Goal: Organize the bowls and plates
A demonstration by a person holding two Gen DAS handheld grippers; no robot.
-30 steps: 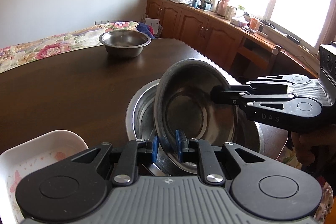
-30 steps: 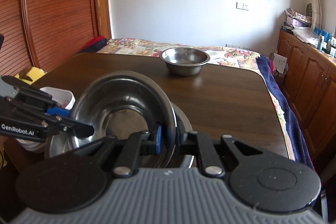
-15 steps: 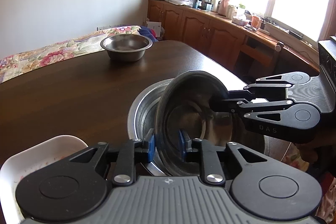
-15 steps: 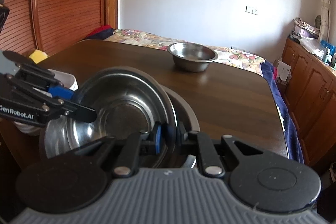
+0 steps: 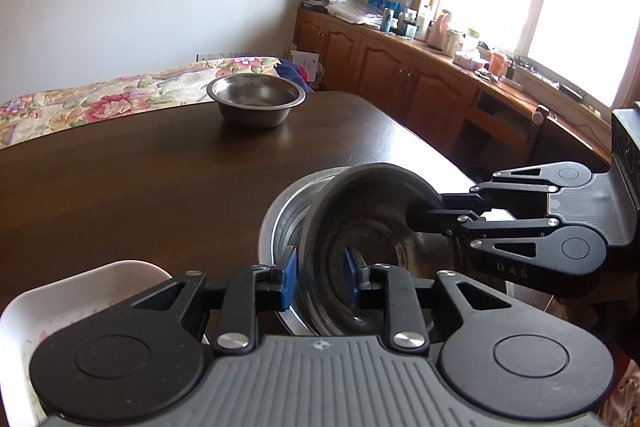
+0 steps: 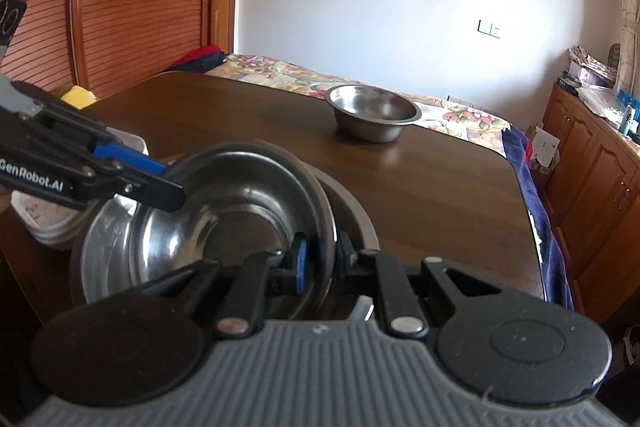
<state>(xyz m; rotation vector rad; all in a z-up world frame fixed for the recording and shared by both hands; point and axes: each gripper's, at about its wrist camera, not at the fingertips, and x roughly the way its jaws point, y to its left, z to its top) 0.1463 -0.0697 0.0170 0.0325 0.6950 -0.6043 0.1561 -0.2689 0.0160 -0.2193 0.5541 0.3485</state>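
Between the blue-padded fingers of the left gripper (image 5: 318,281) stands the near rim of a tilted steel bowl (image 5: 376,227), its open side facing that camera. The pads sit on either side of the rim with a little room showing, so whether they press it cannot be told. At the bowl's far right edge, the right gripper (image 6: 320,263) is clenched on the rim, one finger inside the bowl and one outside. From the right wrist view the same tilted steel bowl (image 6: 236,211) leans with its lower edge down inside a larger steel basin (image 6: 100,239), which lies flat on the worktop (image 6: 420,199) just beyond both sets of fingers. In the left wrist view the larger steel basin (image 5: 276,223) shows as a bright rim to the left of the tilted bowl, behind the left finger.

Left of the left gripper's fingers, touching nothing else, lies a white dish (image 5: 80,303) with a faint pink pattern; the right wrist view shows it as a white dish (image 6: 44,223) behind the left gripper's fingers, just beside the basin. Well ahead of both grippers, near the far edge of the dark wooden worktop, a second steel bowl (image 5: 256,103) stands upright and alone. Beyond it lies a bed with a floral cover (image 5: 100,99).
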